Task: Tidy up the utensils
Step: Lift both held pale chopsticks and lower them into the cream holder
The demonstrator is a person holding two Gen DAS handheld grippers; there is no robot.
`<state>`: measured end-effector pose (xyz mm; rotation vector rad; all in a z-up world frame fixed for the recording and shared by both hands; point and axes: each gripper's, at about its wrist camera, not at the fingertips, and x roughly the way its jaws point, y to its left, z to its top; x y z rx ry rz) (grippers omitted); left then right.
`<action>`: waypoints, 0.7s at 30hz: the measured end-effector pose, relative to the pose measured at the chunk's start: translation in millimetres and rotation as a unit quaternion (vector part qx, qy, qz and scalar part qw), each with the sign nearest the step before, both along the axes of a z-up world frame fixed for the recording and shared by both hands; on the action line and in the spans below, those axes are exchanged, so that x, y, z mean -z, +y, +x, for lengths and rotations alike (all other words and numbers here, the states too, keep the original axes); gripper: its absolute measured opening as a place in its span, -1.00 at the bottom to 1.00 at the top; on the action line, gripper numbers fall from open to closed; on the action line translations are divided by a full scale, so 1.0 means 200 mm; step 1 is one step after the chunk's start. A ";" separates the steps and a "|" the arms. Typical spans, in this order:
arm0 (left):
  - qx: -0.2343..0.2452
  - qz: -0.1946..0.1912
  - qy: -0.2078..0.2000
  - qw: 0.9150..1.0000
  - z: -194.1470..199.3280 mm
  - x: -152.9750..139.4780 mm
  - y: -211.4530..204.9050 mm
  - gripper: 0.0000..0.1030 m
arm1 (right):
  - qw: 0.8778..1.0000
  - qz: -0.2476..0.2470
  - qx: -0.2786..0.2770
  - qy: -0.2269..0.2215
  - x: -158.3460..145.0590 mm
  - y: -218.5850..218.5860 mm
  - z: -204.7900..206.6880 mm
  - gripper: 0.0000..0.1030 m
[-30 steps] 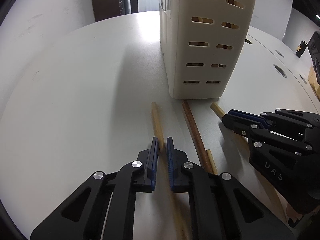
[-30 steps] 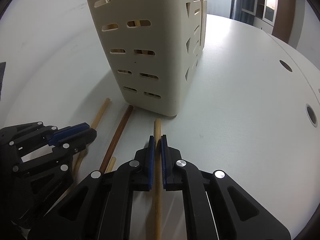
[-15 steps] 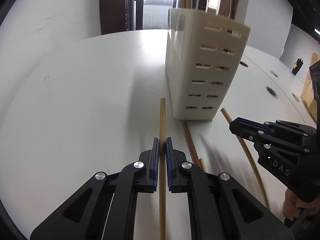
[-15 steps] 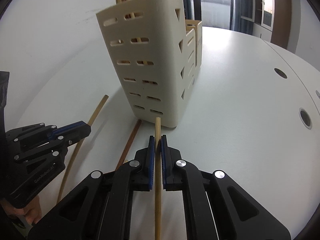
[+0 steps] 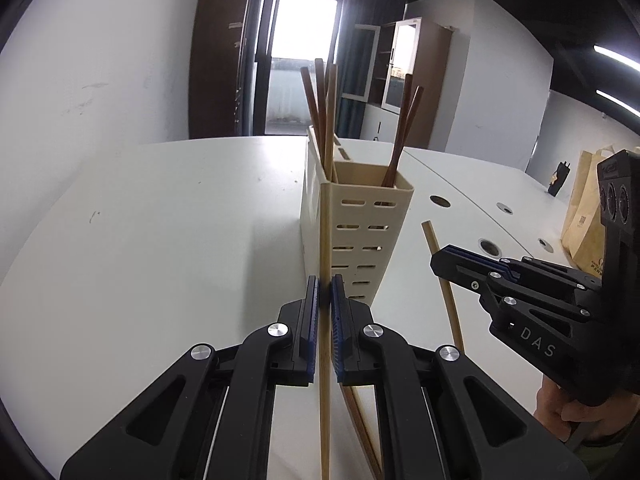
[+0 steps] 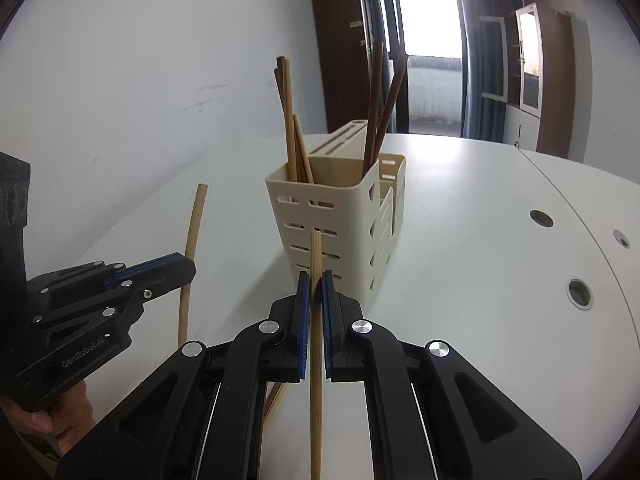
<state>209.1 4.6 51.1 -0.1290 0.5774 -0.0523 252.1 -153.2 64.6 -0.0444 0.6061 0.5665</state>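
Each gripper grips one chopstick: left gripper [image 5: 325, 284] and right gripper [image 6: 315, 280]. Both sticks [image 5: 325, 240] [image 6: 315, 252] point ahead toward the holder [image 6: 332, 208].

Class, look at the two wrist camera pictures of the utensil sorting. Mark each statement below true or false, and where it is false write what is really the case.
1. The left gripper is shut on a pale wooden chopstick. True.
2. The right gripper is open and holds nothing. False: it is shut on a second pale wooden chopstick.
3. The cream slotted plastic utensil holder stands empty. False: brown and pale chopsticks stand in it.
4. The utensil holder stands upright on the white table. True.
5. A dark brown chopstick lies on the table. True.
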 end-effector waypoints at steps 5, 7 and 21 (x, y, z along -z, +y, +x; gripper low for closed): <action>0.006 0.019 -0.021 1.000 0.00 -0.10 -0.03 -0.89 | 1.000 0.010 0.002 -0.022 -0.09 -0.02 0.02 -0.87; 0.010 0.024 -0.031 0.999 0.00 -0.15 -0.03 -0.89 | 0.999 0.012 0.004 -0.032 -0.15 -0.02 0.02 -0.87; 0.024 0.037 -0.117 0.992 0.07 -0.37 -0.07 -0.89 | 0.993 0.041 0.011 -0.114 -0.38 -0.05 0.05 -0.87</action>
